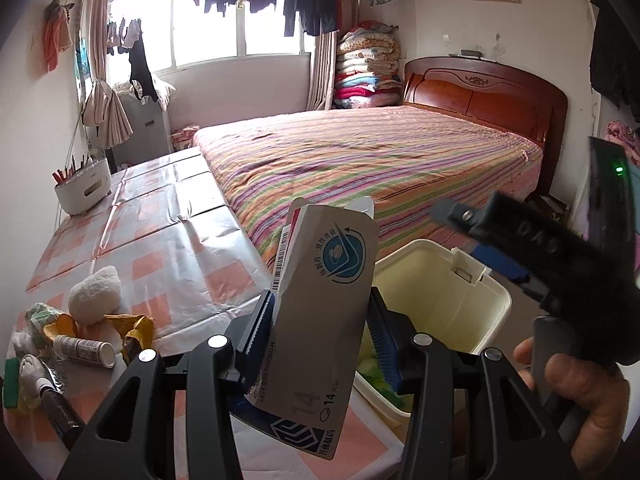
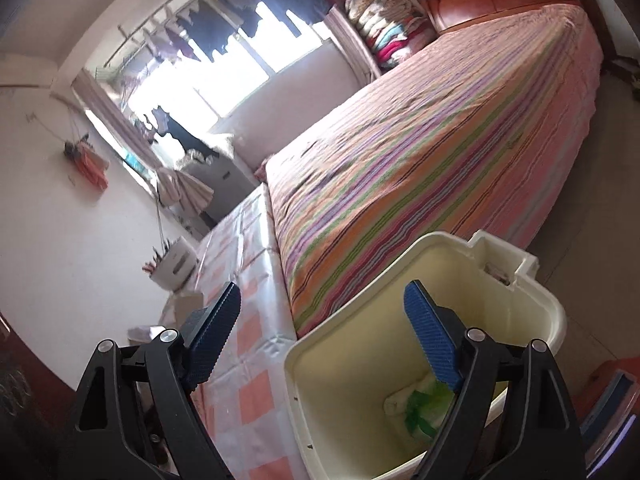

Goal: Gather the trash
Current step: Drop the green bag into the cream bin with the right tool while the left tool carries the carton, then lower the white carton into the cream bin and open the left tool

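My left gripper (image 1: 320, 324) is shut on a grey-white medicine box (image 1: 324, 304) with a blue round logo, which stands upright between the blue pads, beside the cream trash bin (image 1: 436, 280). In the right wrist view my right gripper (image 2: 324, 336) is open over the bin (image 2: 360, 364) with nothing between its fingers. A green-and-white wrapper (image 2: 420, 404) lies at the bin's bottom. The left wrist view also shows the right gripper (image 1: 476, 240) above the bin, held by a hand (image 1: 580, 396).
On the checked tablecloth (image 1: 168, 240) at the left lie a white fluffy ball (image 1: 94, 294), yellow wrappers (image 1: 136, 330), a small white bottle (image 1: 84, 350) and a dark bottle (image 1: 60, 412). A white pencil holder (image 1: 84, 188) stands further back. The striped bed (image 1: 360, 160) lies behind the bin.
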Demonstrator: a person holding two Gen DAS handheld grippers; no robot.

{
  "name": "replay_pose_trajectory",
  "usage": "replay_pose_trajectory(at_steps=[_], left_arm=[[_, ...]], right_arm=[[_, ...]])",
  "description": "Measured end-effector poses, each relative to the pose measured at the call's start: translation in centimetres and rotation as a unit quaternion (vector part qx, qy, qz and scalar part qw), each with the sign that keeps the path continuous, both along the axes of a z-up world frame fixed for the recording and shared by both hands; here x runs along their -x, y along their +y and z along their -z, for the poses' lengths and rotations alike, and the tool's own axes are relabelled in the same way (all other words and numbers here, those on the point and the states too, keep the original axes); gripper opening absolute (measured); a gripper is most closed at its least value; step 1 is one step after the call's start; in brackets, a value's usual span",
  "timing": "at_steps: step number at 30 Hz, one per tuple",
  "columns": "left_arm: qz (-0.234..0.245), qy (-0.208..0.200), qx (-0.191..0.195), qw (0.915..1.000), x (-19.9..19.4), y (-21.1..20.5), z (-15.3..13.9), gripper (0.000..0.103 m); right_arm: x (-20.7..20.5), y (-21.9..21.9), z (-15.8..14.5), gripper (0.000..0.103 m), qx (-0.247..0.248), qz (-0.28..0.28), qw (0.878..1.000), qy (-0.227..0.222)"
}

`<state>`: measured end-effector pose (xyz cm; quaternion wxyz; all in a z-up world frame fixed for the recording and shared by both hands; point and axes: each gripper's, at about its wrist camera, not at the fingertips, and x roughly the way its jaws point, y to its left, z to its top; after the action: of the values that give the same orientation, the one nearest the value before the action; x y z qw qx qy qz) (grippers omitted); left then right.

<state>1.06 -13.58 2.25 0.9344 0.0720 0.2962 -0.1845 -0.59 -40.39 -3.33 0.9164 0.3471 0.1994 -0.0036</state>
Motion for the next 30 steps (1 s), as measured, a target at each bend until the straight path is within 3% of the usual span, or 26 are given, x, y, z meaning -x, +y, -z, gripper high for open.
replay_pose_trajectory(at_steps=[5, 11, 17, 20, 22, 23, 30], left_arm=[[0.016, 0.044, 0.003, 0.9989, -2.0, -1.5, 1.9, 0.045], [0.038, 0.068, -0.017, 0.9968, -2.9, -4.7, 3.3, 0.046], [0.057, 0.058, -0.021, 0.9965, -3.4, -7.4, 2.7, 0.048], [0.072, 0.047, -0.047, 0.9952, -3.4, -8.9, 3.1, 0.050], [0.072, 0.043, -0.057, 0.9948, -3.5, -9.5, 3.3, 0.068], [0.072, 0.040, -0.058, 0.9949, -3.3, -9.8, 3.4, 0.071], [0.069, 0.009, -0.085, 0.9939, -2.4, -9.4, 3.3, 0.074]], right_arm=[[2.8, -1.8, -1.1, 0.086, -0.008, 0.071, 0.995, -0.065], [4.3, -2.6, -1.6, 0.087, -0.011, 0.106, 0.989, -0.103], [6.0, -3.5, -1.8, 0.087, -0.022, 0.129, 0.983, -0.132], [6.6, -3.6, -2.0, 0.088, -0.015, 0.138, 0.980, -0.144], [6.6, -3.6, -1.9, 0.089, -0.015, 0.137, 0.980, -0.144], [6.7, -3.5, -1.8, 0.089, -0.015, 0.134, 0.981, -0.143], [6.8, -3.8, -1.8, 0.089, -0.018, 0.139, 0.980, -0.144]])
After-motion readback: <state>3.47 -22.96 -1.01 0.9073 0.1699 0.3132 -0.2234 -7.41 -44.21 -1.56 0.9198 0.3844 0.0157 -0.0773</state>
